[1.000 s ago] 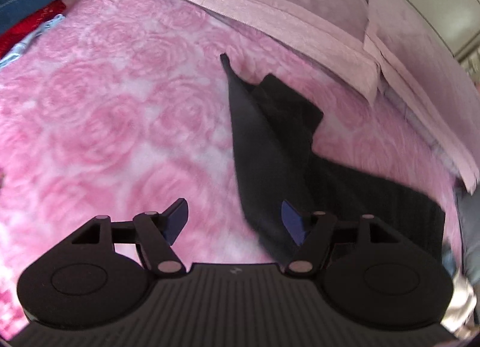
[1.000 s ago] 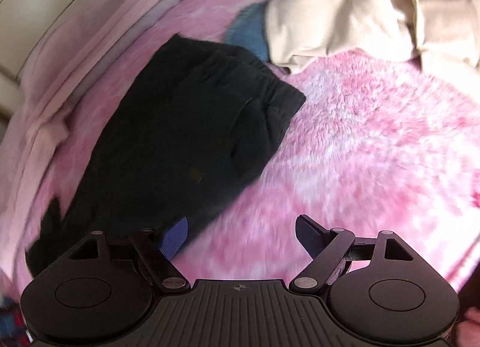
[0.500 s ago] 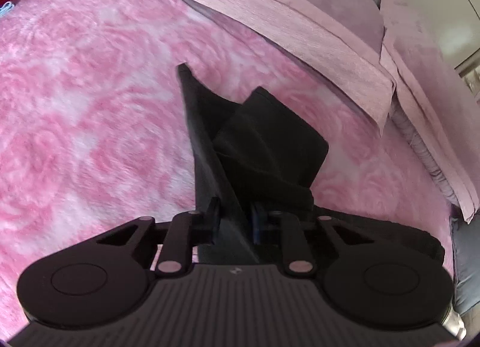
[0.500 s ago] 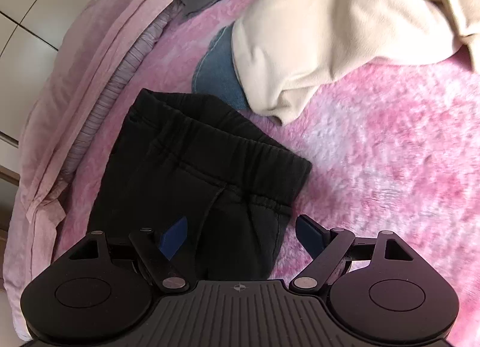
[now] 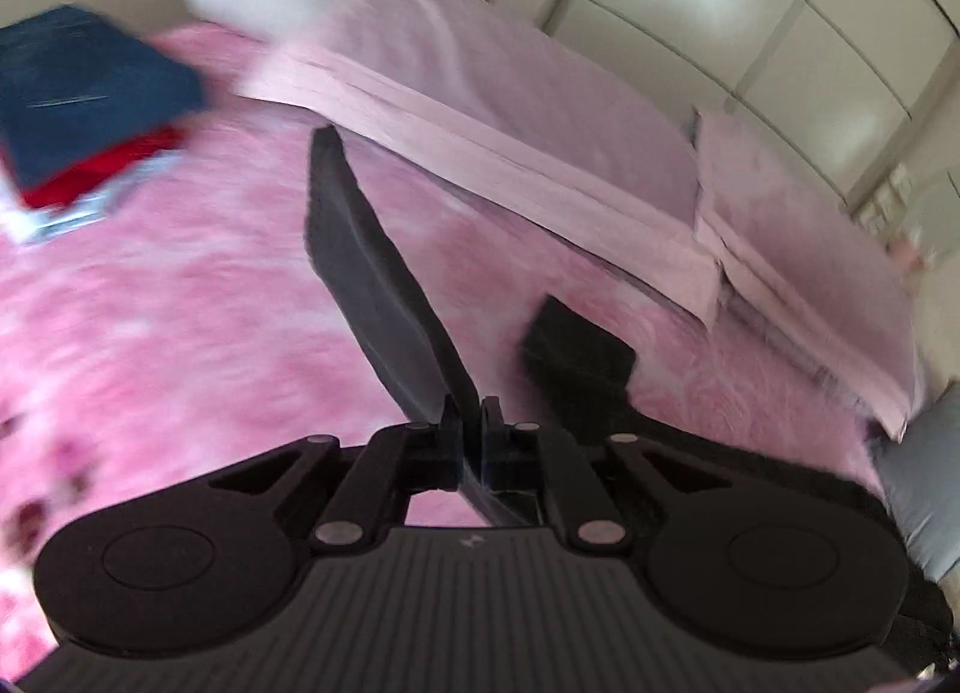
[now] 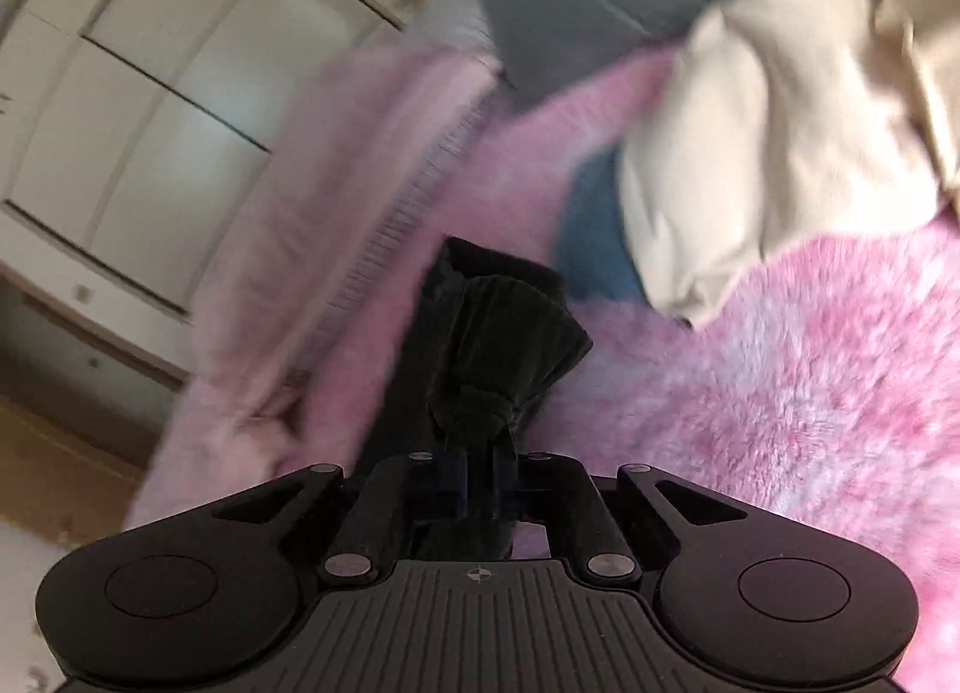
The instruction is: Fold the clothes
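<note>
- Left gripper: jaws closed on a leg edge of the black trousers. The fabric runs from between the pads as a taut, lifted strip toward the far side of the bed.
- Right gripper: jaws closed on the bunched waistband end of the black trousers. The fabric gathers into a knot just ahead of the pads.
- Black trousers: held at both ends, partly raised off the pink fluffy blanket. The second leg lies flat on the blanket near the pink pillows along the bed's far edge.
- Folded stack, blue over red: at the far left corner of the bed.
- Cream garment: heaped at the far right of the bed, covering part of a blue denim item.
- Both views are motion-blurred.
</note>
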Tool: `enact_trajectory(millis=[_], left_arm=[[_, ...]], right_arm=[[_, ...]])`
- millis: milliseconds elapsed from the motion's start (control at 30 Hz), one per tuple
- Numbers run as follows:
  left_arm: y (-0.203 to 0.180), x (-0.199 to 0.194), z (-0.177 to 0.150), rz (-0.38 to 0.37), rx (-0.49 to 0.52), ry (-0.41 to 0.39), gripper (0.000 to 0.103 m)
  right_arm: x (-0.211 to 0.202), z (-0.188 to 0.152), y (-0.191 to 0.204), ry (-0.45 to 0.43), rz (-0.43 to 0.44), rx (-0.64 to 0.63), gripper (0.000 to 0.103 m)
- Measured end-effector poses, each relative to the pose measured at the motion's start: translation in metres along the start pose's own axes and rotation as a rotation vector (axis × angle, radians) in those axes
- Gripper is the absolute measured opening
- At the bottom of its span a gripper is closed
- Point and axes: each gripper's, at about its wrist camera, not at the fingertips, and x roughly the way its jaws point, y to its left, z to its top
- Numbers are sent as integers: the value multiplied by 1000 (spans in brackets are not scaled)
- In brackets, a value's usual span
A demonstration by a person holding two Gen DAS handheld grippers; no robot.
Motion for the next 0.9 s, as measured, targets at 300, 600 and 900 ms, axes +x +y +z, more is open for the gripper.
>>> enact_trajectory(millis=[300, 600, 900], left_arm=[[82, 19, -116, 280, -36, 294, 17], [123, 27, -116, 325, -298, 183, 45], [125, 14, -109, 268, -291, 50, 6]], right_arm=[[-17, -79, -70, 335, -513, 77, 31], [-3, -97, -92, 198, -404, 179, 72], [4, -81, -77, 189, -386, 34, 6]])
